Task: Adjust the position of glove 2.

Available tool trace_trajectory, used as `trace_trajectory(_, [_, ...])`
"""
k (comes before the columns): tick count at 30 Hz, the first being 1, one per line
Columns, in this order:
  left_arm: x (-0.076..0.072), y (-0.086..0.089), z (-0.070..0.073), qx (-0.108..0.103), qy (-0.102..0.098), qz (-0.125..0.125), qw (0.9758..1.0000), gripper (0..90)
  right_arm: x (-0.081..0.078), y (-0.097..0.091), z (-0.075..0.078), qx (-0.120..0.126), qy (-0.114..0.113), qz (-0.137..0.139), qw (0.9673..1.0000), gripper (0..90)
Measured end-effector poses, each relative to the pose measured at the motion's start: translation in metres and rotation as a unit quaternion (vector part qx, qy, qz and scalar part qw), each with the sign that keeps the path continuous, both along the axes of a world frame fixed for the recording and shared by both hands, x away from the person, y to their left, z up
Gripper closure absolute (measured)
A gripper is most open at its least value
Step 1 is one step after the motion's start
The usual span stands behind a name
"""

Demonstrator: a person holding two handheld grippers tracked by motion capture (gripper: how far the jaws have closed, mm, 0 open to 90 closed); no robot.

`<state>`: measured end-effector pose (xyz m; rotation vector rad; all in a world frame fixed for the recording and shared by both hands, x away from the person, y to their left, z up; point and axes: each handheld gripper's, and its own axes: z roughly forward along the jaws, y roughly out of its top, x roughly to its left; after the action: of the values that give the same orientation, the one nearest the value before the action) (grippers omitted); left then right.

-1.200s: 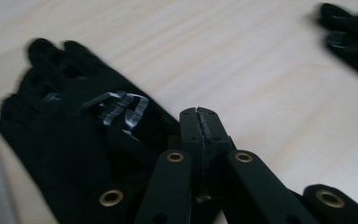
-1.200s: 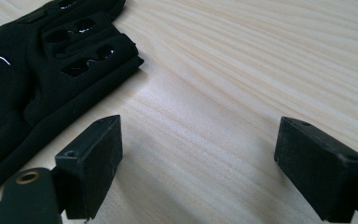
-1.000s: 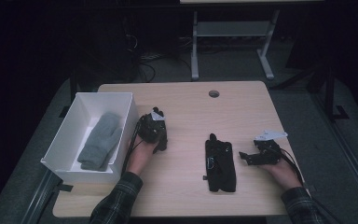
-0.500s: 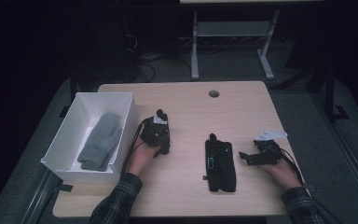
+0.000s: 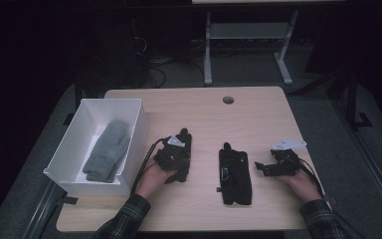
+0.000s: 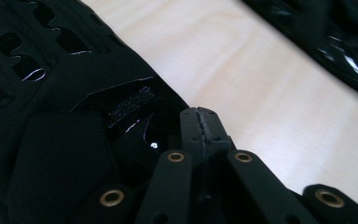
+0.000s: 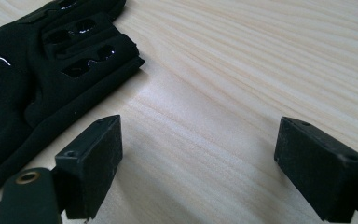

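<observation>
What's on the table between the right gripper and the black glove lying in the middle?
Nothing: in the high view, bare wood separates the right gripper from the middle black glove.

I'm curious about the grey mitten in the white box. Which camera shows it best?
The high view: the grey mitten lies whole inside the white box, left on the table. The two gripper views look along the wooden table at black gloves instead.
</observation>
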<state>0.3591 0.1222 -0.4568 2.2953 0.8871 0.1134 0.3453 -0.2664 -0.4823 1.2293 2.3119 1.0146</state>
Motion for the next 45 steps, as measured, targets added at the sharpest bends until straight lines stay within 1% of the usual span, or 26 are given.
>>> trace_trajectory(5, [-0.016, -0.008, 0.001, -0.004, 0.011, -0.03, 0.9995, 89.8, 0.0, 0.0, 0.0, -0.001, -0.002, 0.001, 1.0, 15.1])
trace_trajectory(6, [-0.019, -0.008, 0.001, 0.0, 0.012, -0.038, 0.9992, 89.8, 0.0, 0.0, 0.0, -0.001, -0.002, 0.0, 1.0, 15.1])
trace_trajectory(8, [-0.024, -0.012, 0.001, -0.009, 0.019, -0.043, 0.9988, 89.8, 0.0, 0.0, 0.0, -0.001, -0.002, 0.0, 1.0, 15.1])
trace_trajectory(9, [-0.026, -0.012, 0.001, -0.006, 0.023, -0.054, 0.9983, 89.8, 0.0, 0.0, 0.0, -0.001, -0.002, 0.0, 1.0, 15.1])
trace_trajectory(10, [-0.029, -0.014, 0.001, -0.01, 0.026, -0.055, 0.9981, 89.7, 0.0, 0.0, 0.0, -0.001, -0.002, 0.0, 1.0, 15.1])
trace_trajectory(11, [-0.031, -0.015, 0.001, -0.005, 0.027, -0.064, 0.9975, 89.8, 0.0, 0.0, 0.0, -0.001, -0.002, 0.0, 1.0, 15.1])
trace_trajectory(13, [-0.034, -0.018, 0.002, -0.006, 0.029, -0.07, 0.9971, 89.7, 0.0, 0.0, 0.0, -0.001, -0.002, 0.0, 1.0, 15.1])
trace_trajectory(14, [-0.035, -0.019, 0.002, -0.012, 0.029, -0.069, 0.9971, 89.7, 0.0, 0.0, 0.0, -0.001, -0.002, 0.0, 1.0, 15.1])
trace_trajectory(15, [-0.035, -0.018, 0.004, -0.008, 0.027, -0.073, 0.9969, 89.6, 0.0, 0.0, 0.0, -0.001, -0.002, 0.0, 1.0, 15.1])
trace_trajectory(17, [-0.034, -0.013, 0.01, -0.025, 0.018, -0.066, 0.9974, 89.1, 0.0, 0.0, 0.0, -0.001, -0.002, 0.0, 1.0, 15.1])
trace_trajectory(18, [-0.035, -0.012, 0.013, -0.038, 0.015, -0.055, 0.9977, 87.5, 0.0, 0.0, 0.0, -0.001, -0.002, 0.0, 1.0, 15.1])
trace_trajectory(19, [-0.034, -0.008, 0.017, -0.038, 0.008, -0.053, 0.9979, 86.4, 0.0, 0.0, 0.0, -0.001, -0.002, 0.0, 1.0, 15.1])
trace_trajectory(21, [-0.033, 0.001, 0.023, -0.045, -0.006, -0.032, 0.9985, 82.9, 0.0, 0.0, 0.0, -0.001, -0.002, 0.0, 1.0, 15.1])
trace_trajectory(23, [-0.031, 0.01, 0.026, -0.042, -0.018, -0.011, 0.9989, 79.5, 0.0, 0.0, 0.0, -0.001, -0.002, 0.0, 1.0, 15.1])
trace_trajectory(25, [-0.029, 0.018, 0.027, -0.034, -0.026, 0.012, 0.999, 74.6, 0.0, 0.0, 0.0, -0.001, -0.002, 0.0, 1.0, 15.1])
trace_trajectory(26, [-0.028, 0.021, 0.026, -0.03, -0.029, 0.022, 0.9989, 73.7, 0.0, 0.001, 0.0, -0.001, -0.002, 0.0, 1.0, 15.1])
trace_trajectory(28, [-0.026, 0.024, 0.025, -0.021, -0.037, 0.035, 0.9985, 71.2, 0.0, 0.001, 0.0, 0.0, -0.002, 0.0, 1.0, 15.1])
trace_trajectory(29, [-0.025, 0.024, 0.024, -0.017, -0.037, 0.038, 0.9984, 71.5, 0.0, 0.001, 0.0, 0.0, -0.001, -0.001, 1.0, 15.2])
trace_trajectory(31, [-0.022, 0.024, 0.019, -0.001, -0.032, 0.042, 0.9986, 73.9, 0.0, 0.001, 0.0, 0.0, -0.001, -0.001, 1.0, 15.1])
trace_trajectory(32, [-0.021, 0.024, 0.016, 0.008, -0.028, 0.043, 0.9986, 77.2, 0.0, 0.001, 0.0, 0.0, -0.001, -0.001, 1.0, 15.1])
trace_trajectory(33, [-0.02, 0.023, 0.013, 0.015, -0.021, 0.044, 0.9987, 78.9, 0.0, 0.001, 0.0, 0.0, -0.001, -0.001, 1.0, 15.1])
trace_trajectory(34, [-0.018, 0.023, 0.01, 0.015, -0.015, 0.044, 0.9988, 80.9, 0.0, 0.001, 0.0, 0.0, -0.001, -0.001, 1.0, 15.1])
trace_trajectory(36, [-0.015, 0.022, 0.005, 0.014, -0.007, 0.036, 0.9992, 84.4, 0.0, 0.001, 0.0, 0.0, -0.001, -0.001, 1.0, 15.1])
trace_trajectory(37, [-0.014, 0.02, 0.004, 0.009, -0.004, 0.035, 0.9993, 85.5, 0.0, 0.001, 0.0, 0.0, -0.001, -0.001, 1.0, 15.2])
trace_trajectory(41, [-0.013, 0.01, 0.003, 0.002, -0.004, 0.02, 0.9998, 86.3, 0.0, 0.001, 0.0, 0.0, -0.001, -0.001, 1.0, 15.1])
trace_trajectory(45, [-0.015, -0.002, 0.001, -0.009, 0.0, 0.012, 0.9999, 86.3, 0.0, 0.001, 0.0, 0.0, -0.001, -0.001, 1.0, 15.2])
